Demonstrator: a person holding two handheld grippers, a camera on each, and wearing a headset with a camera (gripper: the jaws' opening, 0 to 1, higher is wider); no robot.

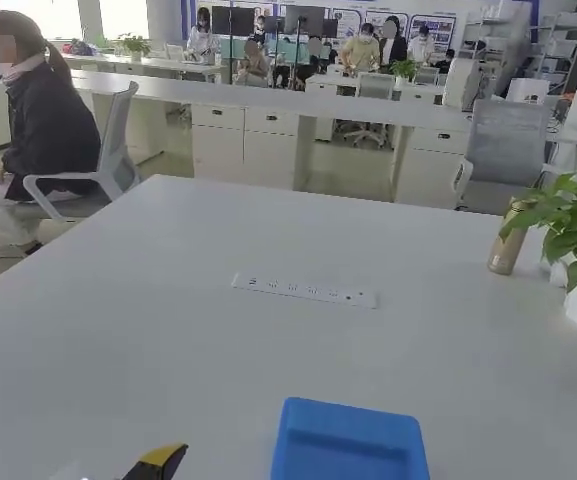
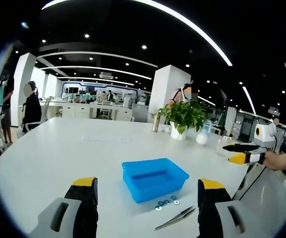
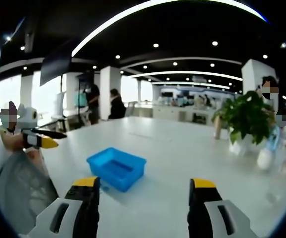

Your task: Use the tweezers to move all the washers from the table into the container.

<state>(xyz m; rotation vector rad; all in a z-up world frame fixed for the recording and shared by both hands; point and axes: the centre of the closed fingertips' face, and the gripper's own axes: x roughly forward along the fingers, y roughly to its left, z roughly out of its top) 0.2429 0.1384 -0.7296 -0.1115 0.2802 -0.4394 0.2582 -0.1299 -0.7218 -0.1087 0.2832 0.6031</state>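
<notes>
Four washers (image 2: 166,203), one tweezers (image 2: 175,218) beside one container (image 2: 154,178); left tool (image 2: 146,183), right tool (image 3: 145,182) wide open, empty.

A blue container (image 1: 348,440) sat at six o'clock on the white table (image 1: 168,330), a yellow-tipped gripper (image 1: 156,462) at seven, a power strip (image 1: 304,290) at centre, a potted plant (image 1: 573,235) at three, a seated person (image 1: 43,120) at ten.

A white table (image 1: 148,330) was spread across the head view. On it a blue container (image 1: 350,440) was set at bottom centre, a power strip (image 1: 304,290) at mid-frame, and a bottle (image 1: 508,245) and plant (image 1: 573,225) at right. In the left gripper view, washers (image 2: 166,203) and tweezers (image 2: 176,218) were laid just below the container.
</notes>
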